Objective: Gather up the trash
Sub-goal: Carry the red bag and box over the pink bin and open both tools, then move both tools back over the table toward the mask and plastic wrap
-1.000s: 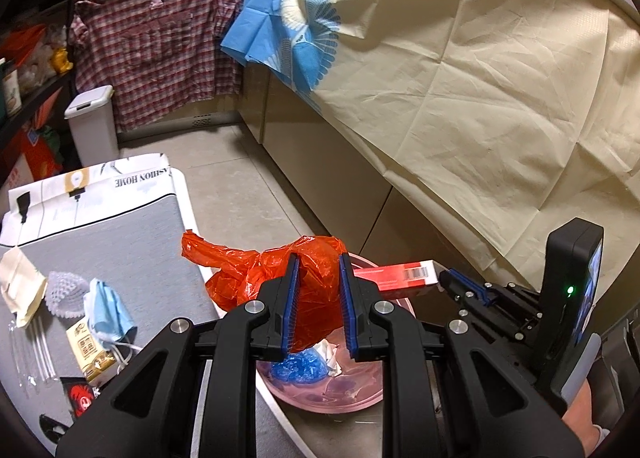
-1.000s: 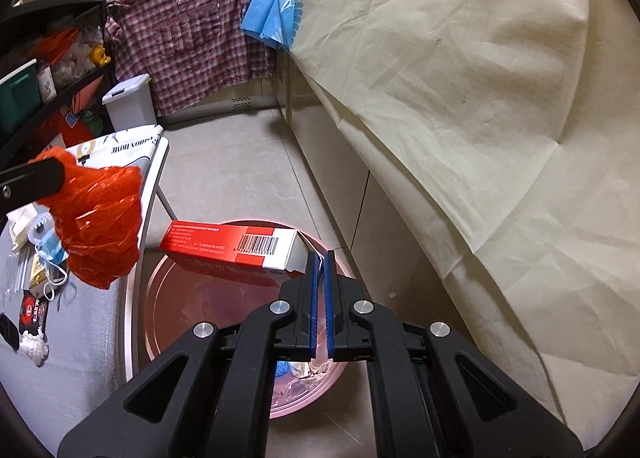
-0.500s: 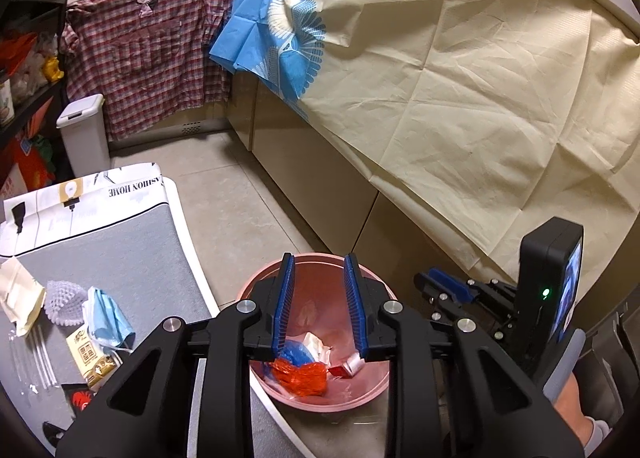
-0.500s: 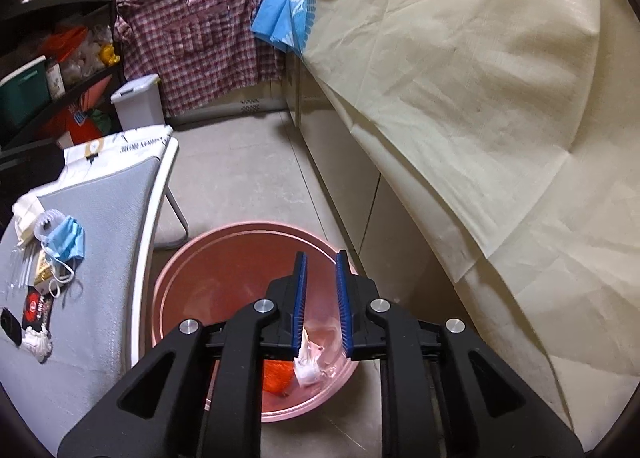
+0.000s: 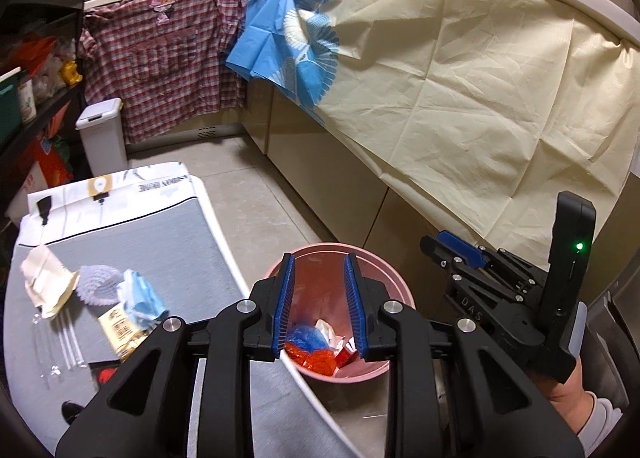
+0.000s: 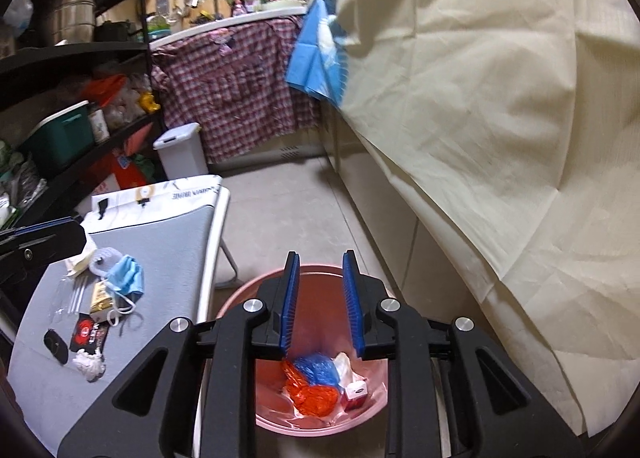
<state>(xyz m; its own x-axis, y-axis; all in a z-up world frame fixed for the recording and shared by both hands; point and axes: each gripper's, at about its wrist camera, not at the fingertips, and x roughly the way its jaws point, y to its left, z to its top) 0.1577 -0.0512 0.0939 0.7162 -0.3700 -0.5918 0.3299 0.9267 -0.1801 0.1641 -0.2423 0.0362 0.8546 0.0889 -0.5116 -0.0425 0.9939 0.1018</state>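
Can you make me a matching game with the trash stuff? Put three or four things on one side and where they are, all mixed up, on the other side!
Things:
1. orange plastic bag
2. blue face mask
3. white lidded bin
4. left gripper

Places or states:
A. standing on the floor by the checked cloth
B. lying on the grey table
C. open, with nothing between its fingers
D. down inside the pink bucket

Right pairs: 1-D, 2-B, 3-A, 4-C
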